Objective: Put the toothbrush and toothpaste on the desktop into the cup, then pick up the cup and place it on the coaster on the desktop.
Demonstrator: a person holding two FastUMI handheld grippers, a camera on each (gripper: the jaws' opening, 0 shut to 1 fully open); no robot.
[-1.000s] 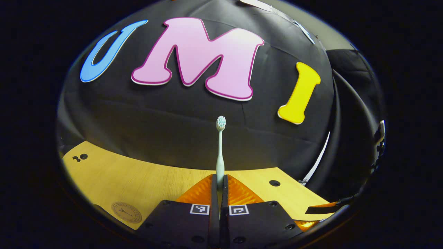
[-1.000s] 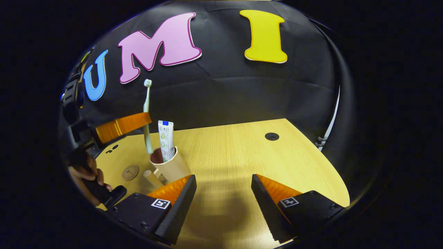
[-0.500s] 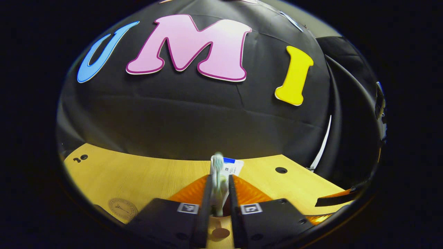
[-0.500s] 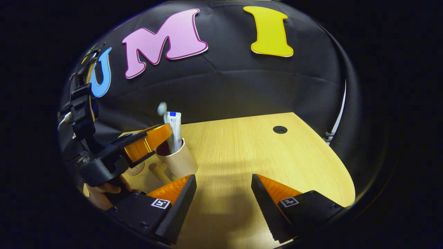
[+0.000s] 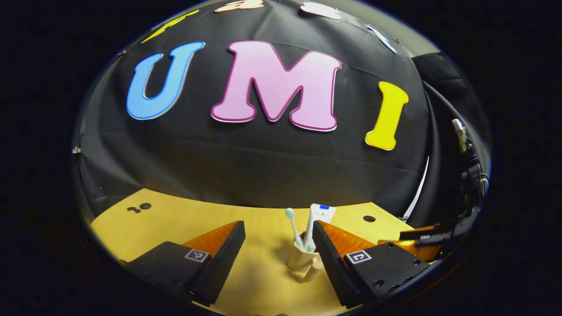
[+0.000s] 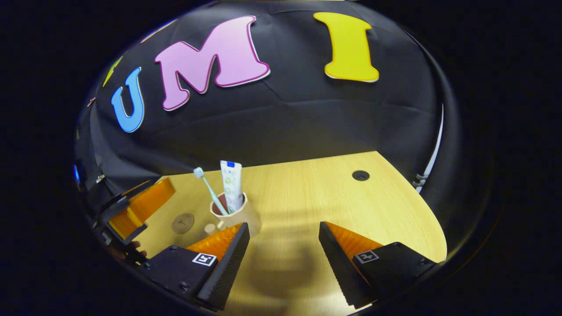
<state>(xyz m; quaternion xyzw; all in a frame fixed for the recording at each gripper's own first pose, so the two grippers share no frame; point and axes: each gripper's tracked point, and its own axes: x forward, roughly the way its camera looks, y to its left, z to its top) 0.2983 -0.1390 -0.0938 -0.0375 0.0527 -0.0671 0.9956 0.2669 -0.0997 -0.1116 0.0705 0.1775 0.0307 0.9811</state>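
**Brush dropped in, cup next**

The pale green plastic toothbrush (image 6: 210, 191) now stands in the beige plastic cup (image 6: 241, 214), leaning toward ten o'clock beside the upright white toothpaste tube (image 6: 231, 184). A second ago it was pinched upright in the left gripper (image 5: 275, 245); that gripper has since let go and drawn back, its fingers spread wide and holding nothing, the cup just inside its right finger at about five o'clock in the left gripper view. The right gripper (image 6: 284, 245) hangs spread and empty too, with the cup off its left finger at ten o'clock.

So the filling half looks finished. What remains is lifting the cup onto the small round brown coaster (image 6: 183, 222), which lies on the light wooden desktop (image 6: 333, 202) at the cup's eight o'clock. A short stub beside the cup may be its handle; I can't be sure.
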